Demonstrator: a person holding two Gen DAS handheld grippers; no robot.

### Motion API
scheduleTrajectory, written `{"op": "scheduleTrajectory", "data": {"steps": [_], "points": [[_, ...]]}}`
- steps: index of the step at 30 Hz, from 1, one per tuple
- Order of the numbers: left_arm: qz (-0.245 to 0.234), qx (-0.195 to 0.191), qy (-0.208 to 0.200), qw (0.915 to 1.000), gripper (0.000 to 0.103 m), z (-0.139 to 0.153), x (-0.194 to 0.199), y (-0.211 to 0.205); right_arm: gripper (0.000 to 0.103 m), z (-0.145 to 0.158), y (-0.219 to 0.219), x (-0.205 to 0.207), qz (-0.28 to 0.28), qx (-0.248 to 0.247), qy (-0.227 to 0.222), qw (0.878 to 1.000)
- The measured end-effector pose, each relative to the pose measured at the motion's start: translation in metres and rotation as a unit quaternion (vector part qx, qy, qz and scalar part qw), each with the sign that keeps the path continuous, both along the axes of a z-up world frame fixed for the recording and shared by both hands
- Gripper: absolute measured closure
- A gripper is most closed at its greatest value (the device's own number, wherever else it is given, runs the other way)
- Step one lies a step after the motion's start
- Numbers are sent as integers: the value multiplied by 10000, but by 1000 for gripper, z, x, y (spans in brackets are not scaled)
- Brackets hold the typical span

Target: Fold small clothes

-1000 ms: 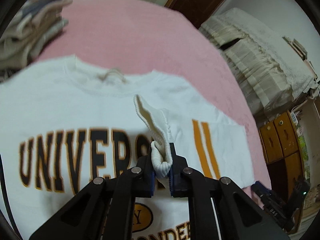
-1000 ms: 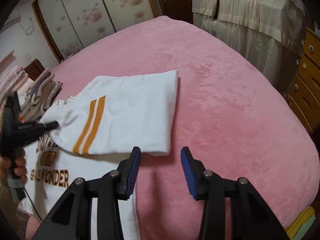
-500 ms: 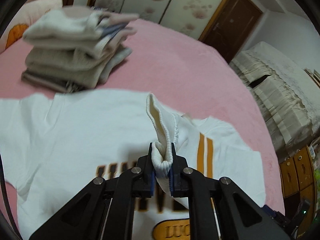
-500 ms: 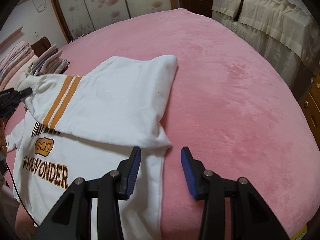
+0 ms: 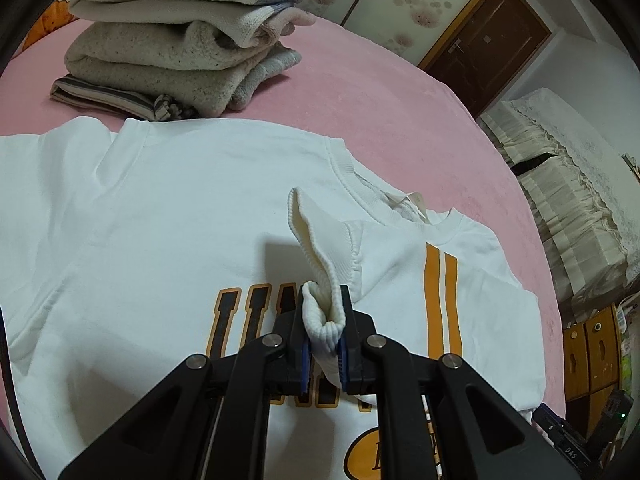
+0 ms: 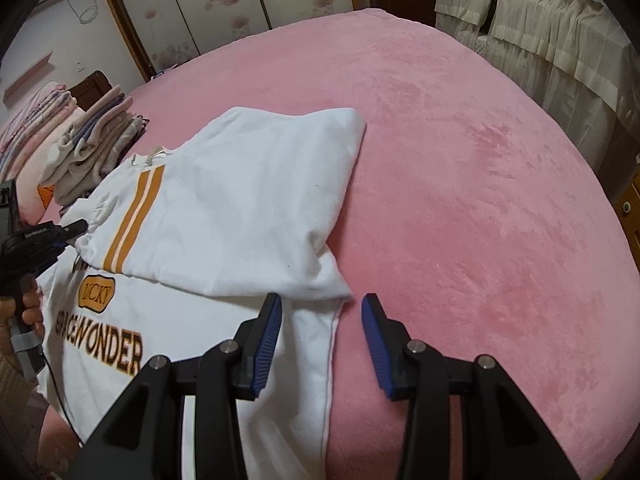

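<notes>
Carried leftward — one cuff (image 5: 320,264) pinched, one sweatshirt (image 6: 248,200), two stripes (image 5: 442,300).

The bed (image 6: 460,168) carries a pink plush cover. 1 white sweatshirt (image 5: 160,216) lies flat on it, with 1 sleeve folded across the chest. 1 stack of folded clothes (image 5: 172,52) rests on the cover just beyond the sweatshirt's shoulder.

The folded sleeve (image 6: 224,216) hides part of the sweatshirt's lettering (image 6: 100,344).
</notes>
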State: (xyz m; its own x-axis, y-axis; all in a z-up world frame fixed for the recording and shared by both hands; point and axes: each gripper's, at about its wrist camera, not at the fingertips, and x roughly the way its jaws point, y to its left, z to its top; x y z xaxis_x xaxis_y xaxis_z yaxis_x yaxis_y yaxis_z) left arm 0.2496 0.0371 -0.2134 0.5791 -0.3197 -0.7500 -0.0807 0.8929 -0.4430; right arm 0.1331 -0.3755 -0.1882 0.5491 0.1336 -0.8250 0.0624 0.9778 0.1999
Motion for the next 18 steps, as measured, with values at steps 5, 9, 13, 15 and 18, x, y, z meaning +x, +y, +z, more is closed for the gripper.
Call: {"op": "scheduleTrajectory", "data": {"steps": [5,9,13,15,18], "points": [[6,-137,-98,9999,94,4,-2,2,61,6,-7,6,-123,392,-74,9991],[45,-165,-330,9993,94,14,-8,4,61,1,-9,18,-178,393,-21,9991],[108,-122,-455,9988,94,18,-13,6,61,-5,-15,17,-157,619,7,9980],[233,-178,-413,9987,94,13,-13,11,61,-8,-17,15,-148,647,34,9978],[417,-286,-300,9983,94,5,-12,18,63,-12,-20,14,-157,707,33,9974]]}}
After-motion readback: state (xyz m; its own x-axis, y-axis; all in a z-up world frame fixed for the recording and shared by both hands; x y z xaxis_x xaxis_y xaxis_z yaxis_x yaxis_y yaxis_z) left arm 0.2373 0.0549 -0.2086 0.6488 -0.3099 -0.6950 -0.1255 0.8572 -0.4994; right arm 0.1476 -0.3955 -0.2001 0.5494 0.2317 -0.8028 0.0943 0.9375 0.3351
